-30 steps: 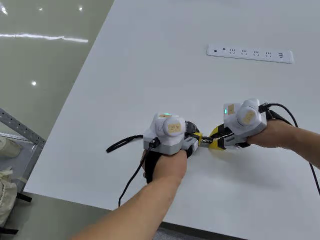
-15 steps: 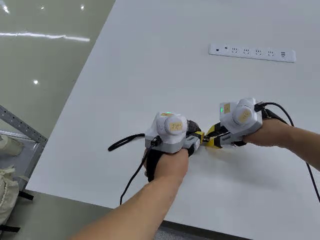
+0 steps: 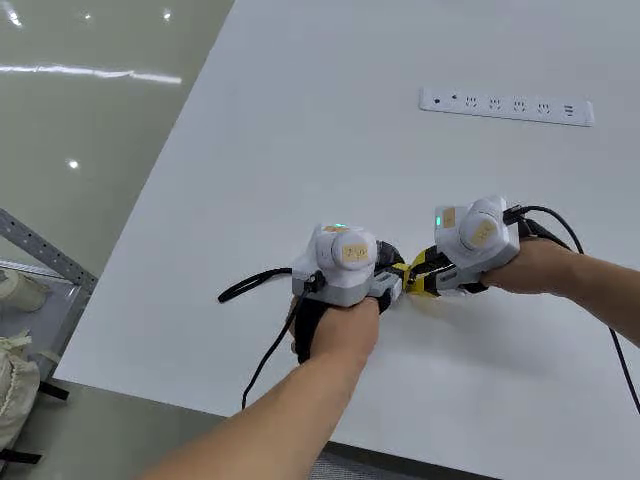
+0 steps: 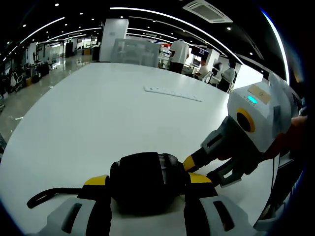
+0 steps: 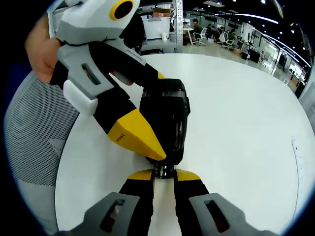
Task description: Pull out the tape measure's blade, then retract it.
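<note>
At lower centre, the left claw point(image 4: 147, 180) clamps the tape measure point(image 4: 147, 169) on the tabletop point(image 4: 98, 113); the right claw point(image 5: 165, 176) pinches its blade tip point(image 5: 165, 170).

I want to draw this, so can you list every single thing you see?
table: 1, white, under everything
power strip: 1, white, table's far side
tape measure: 1, black, in left claw
blade end: 1, metal, in right claw
strap: 1, black, on table beside tape measure
shelf: 1, grey, left of table
people: a few, far across the room
cables: 2, black, trailing behind the claws
left claw: 1, black-yellow, shut on tape measure
right claw: 1, black-yellow, shut on blade end
left hand, right hand: one holding each claw
</note>
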Demonstrator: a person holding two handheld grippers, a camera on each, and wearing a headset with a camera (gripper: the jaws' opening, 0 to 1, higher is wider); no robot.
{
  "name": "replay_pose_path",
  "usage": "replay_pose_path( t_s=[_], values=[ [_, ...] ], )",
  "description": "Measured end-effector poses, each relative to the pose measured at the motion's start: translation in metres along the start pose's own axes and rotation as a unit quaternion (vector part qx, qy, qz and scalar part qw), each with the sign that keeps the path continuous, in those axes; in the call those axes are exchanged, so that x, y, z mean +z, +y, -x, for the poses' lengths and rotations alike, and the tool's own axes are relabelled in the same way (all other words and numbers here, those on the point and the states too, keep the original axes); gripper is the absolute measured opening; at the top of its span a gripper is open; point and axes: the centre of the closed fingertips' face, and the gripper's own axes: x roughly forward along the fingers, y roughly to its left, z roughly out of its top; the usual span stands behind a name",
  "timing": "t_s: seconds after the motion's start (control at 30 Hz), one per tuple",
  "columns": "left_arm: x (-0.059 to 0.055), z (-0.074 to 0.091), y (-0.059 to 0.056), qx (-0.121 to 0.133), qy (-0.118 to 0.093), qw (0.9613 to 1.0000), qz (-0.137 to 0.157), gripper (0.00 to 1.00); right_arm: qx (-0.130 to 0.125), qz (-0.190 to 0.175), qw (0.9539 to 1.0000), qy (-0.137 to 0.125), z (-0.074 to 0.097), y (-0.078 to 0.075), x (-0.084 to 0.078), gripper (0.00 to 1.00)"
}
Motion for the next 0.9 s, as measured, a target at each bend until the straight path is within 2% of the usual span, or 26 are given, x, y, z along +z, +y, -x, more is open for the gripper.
replay_pose_path(
  t_s=[0.47, 0.9],
  values=[
    [0.0000, 0.0003, -0.0002, -0.001, 0.002, 1.0000, 0.000, 0.56, -0.004, 0.006, 1.0000, -0.004, -0.0010, 0.0045, 0.0095, 0.12],
    [0.0005, 0.0001, -0.0001, 0.000, 0.001, 1.0000, -0.001, 0.56, -0.003, 0.003, 1.0000, -0.002, -0.0005, 0.0038, 0.0074, 0.12]
  ],
)
